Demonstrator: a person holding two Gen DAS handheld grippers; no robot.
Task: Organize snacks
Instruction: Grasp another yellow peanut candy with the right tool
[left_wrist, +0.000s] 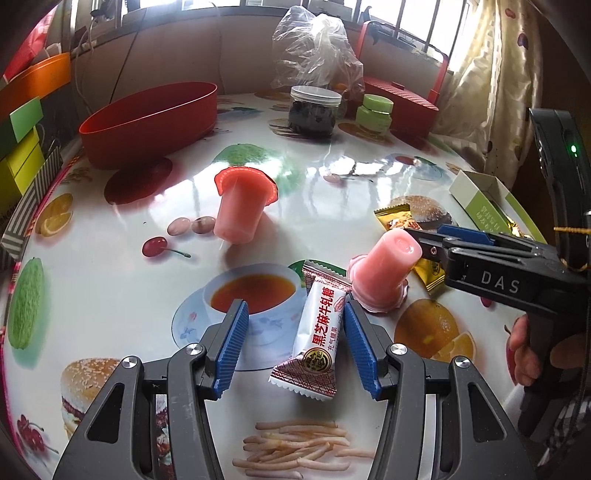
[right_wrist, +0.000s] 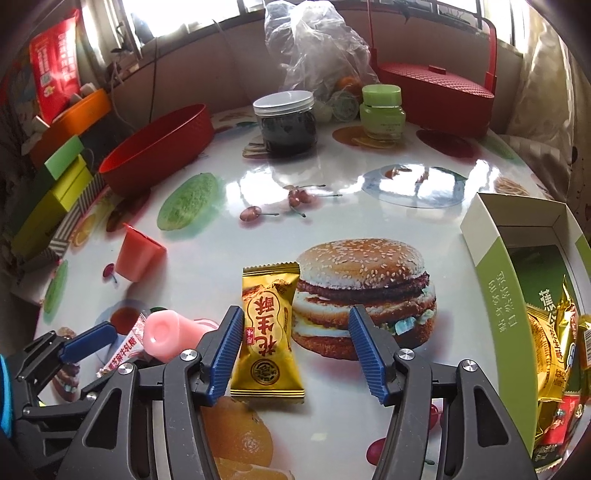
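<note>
Where both hand-held grippers (left_wrist: 291, 339) (right_wrist: 295, 343) gape — white sesame candy (left_wrist: 314, 339), gold peanut candy (right_wrist: 267, 332).

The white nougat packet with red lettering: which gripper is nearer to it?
Left. The left gripper has the white nougat packet with red lettering lying between its open blue pads, against one of them. The right gripper is off to the side, open around a gold peanut-candy packet.

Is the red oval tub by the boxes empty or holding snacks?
Cannot tell: the red oval tub shows only its rim and bare inner wall; the bottom is hidden.
</note>
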